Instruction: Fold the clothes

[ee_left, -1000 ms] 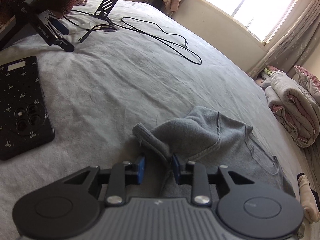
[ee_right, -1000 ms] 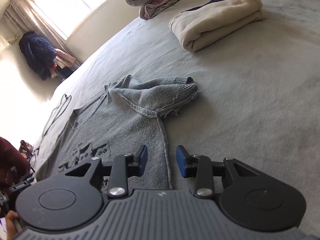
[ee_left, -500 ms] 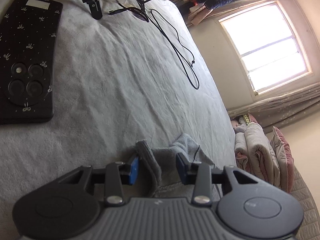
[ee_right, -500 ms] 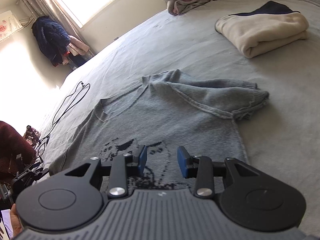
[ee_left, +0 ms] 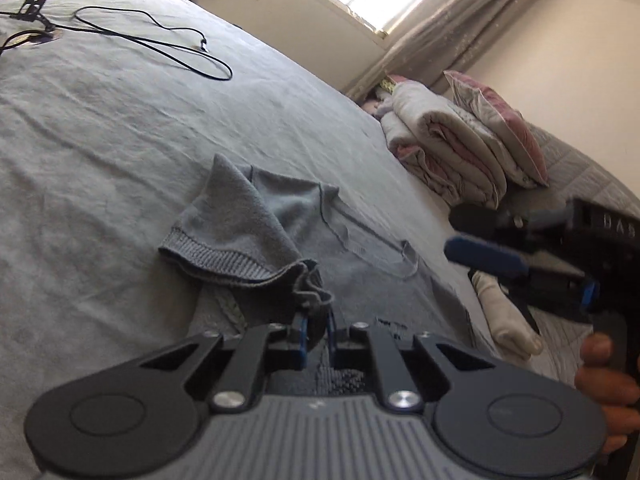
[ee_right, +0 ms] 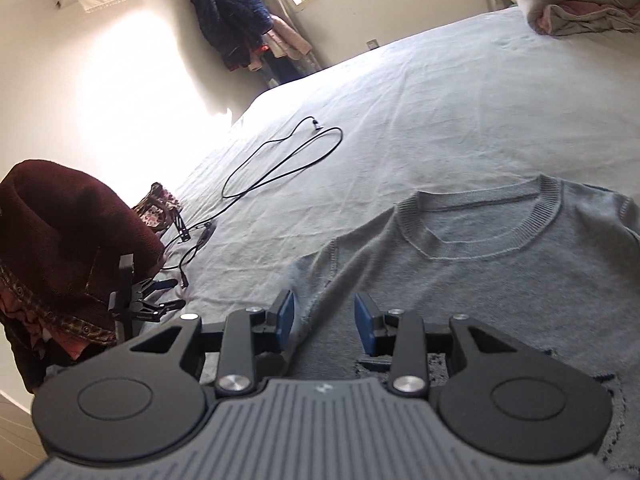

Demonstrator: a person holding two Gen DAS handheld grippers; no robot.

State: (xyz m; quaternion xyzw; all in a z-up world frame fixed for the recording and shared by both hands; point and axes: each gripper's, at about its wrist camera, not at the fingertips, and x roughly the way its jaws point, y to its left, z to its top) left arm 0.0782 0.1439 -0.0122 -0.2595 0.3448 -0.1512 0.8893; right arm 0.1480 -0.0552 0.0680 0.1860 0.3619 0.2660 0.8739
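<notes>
A grey knit sweater point(ee_left: 256, 216) lies on the grey bed point(ee_left: 100, 140), with one sleeve doubled back over its body. My left gripper point(ee_left: 316, 332) is shut on a bunched fold of that sleeve near the ribbed cuff. In the right wrist view the sweater point(ee_right: 500, 272) shows its round neckline and a dark print under the gripper. My right gripper point(ee_right: 325, 320) hovers open above the shoulder seam, nothing between its blue pads. From the left wrist camera the right gripper point(ee_left: 460, 236) appears at the right edge, held in a hand point(ee_left: 600, 380).
A black cable point(ee_left: 160, 44) loops across the far bed. Folded quilts point(ee_left: 452, 152) and a pillow point(ee_left: 500, 120) are stacked at the head. A cream folded garment point(ee_left: 504, 312) lies behind the right gripper. Maroon clothing point(ee_right: 60, 240) and a black clamp device point(ee_right: 140, 300) sit at the left.
My left gripper has shut on the sleeve fold and swung right over the sweater. My right gripper has moved left across the sweater to the shoulder, staying open.
</notes>
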